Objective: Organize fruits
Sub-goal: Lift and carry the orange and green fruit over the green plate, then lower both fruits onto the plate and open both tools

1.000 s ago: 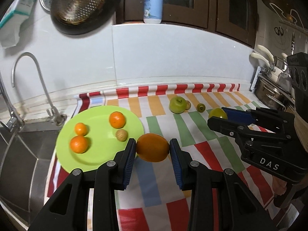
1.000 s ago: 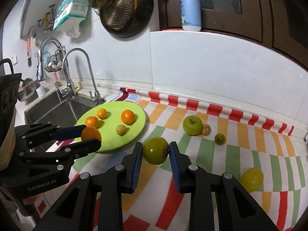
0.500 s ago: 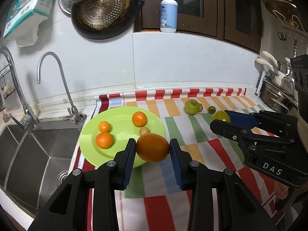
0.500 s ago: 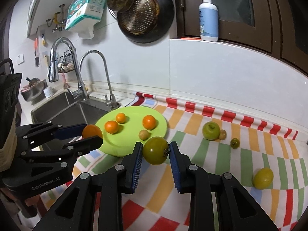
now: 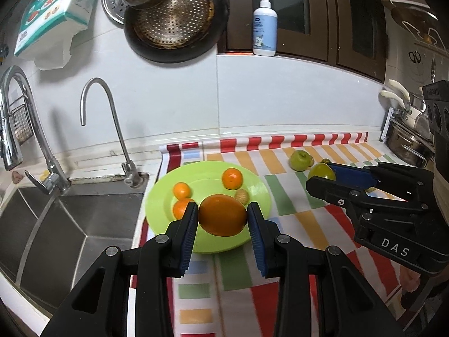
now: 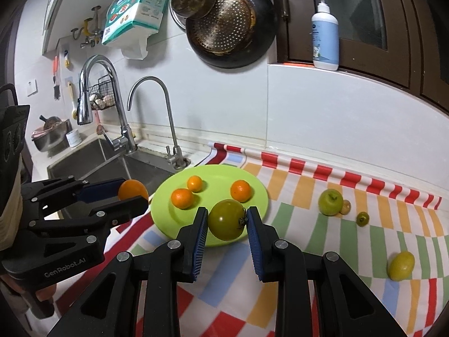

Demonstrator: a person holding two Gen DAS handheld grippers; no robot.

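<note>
Left tongs (image 5: 221, 220) pinch a large orange (image 5: 222, 215), long axis crosswise, above the green plate (image 5: 207, 245). Right tongs (image 6: 227, 221) pinch a green tomato (image 6: 226, 219), stem toward the right pad, over the plate's near rim.

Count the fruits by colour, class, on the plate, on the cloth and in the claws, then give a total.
Orange: 4 (three tangerines, one large orange)
Green: 3 (tomato, apple, small green fruit)
Yellow: 1 (lemon)
Brown: 2 (small brown fruits)
Total: 10
</note>
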